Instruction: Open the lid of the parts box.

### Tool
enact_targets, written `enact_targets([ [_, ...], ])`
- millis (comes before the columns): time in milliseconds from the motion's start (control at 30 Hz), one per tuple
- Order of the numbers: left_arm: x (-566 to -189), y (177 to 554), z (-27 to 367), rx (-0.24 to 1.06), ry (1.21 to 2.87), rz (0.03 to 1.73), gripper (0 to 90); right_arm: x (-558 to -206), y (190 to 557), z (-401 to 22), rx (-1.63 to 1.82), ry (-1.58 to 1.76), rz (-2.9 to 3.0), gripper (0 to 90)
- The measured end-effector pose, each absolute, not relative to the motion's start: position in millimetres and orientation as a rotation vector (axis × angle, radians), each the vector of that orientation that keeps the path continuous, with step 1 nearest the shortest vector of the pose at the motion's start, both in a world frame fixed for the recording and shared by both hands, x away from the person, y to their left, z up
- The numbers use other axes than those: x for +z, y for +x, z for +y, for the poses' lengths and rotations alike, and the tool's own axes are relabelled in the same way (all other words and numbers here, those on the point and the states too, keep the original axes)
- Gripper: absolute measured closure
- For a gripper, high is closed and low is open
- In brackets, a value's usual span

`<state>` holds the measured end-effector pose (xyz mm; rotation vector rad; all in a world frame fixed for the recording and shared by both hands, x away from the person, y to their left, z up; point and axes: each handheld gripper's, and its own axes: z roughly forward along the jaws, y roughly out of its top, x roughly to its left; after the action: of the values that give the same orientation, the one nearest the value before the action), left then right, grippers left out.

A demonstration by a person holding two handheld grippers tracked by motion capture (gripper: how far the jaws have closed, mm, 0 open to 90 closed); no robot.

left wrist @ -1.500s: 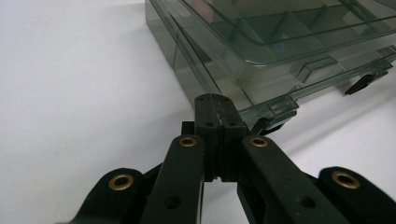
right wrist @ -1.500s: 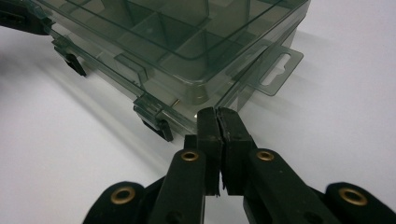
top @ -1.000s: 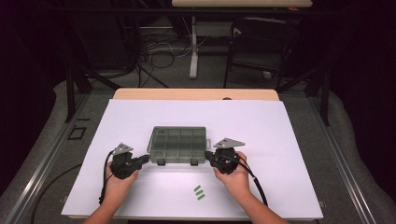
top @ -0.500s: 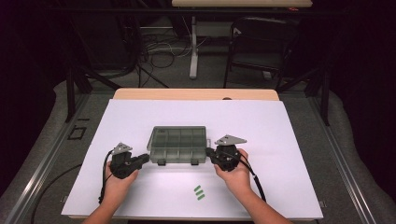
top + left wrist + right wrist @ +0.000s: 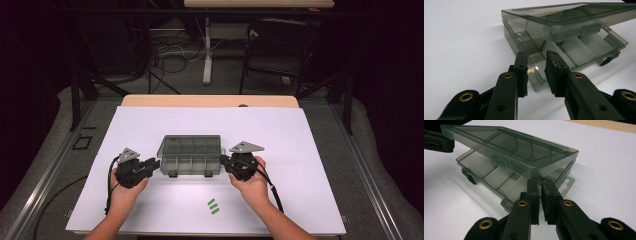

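A smoky clear compartment box (image 5: 190, 155) lies on the white board between my grippers. Its lid (image 5: 506, 147) is tilted up off the base (image 5: 491, 180), which has several empty cells. My right gripper (image 5: 540, 182) sits at the box's right end, jaws almost together, pinching the near corner of the lid and holding it up. My left gripper (image 5: 536, 56) is at the left end, and its jaws have just been opening. The base's corner (image 5: 534, 75) lies between them, untouched by the pads, with the lid (image 5: 574, 15) above. In the high view, left gripper (image 5: 156, 165) and right gripper (image 5: 224, 161) flank the box.
The white board (image 5: 300, 130) lies on a wooden table (image 5: 210, 101). A small green striped mark (image 5: 213, 206) is on the board in front of the box. A dark floor with table legs and cables lies beyond the far edge.
The lid's front edge has lifted off the base. The left gripper's jaws have come apart. Both hands stay where they were.
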<state>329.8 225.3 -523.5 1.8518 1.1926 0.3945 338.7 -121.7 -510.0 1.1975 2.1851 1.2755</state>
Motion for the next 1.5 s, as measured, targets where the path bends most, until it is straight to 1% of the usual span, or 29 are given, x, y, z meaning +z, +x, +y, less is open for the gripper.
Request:
enact_targets([
  [233,-513.0,334.1,224.3,0.425,1.834,1.180,72.2,-508.8,339.2,-122.3,1.268,1.192,2.180,82.4],
  [500,-505.2,336.8,220.8,0.436,1.850,1.156,73.1,-504.5,341.3,-121.4,1.260,1.159,2.161,77.1],
  [967,-488.4,346.3,215.6,0.463,1.826,1.144,74.1,-484.1,349.3,-117.3,1.263,1.119,2.119,75.4],
  [1500,-473.6,366.3,212.5,0.451,1.784,1.206,77.1,-468.5,369.8,-113.1,1.221,1.148,2.112,76.2],
])
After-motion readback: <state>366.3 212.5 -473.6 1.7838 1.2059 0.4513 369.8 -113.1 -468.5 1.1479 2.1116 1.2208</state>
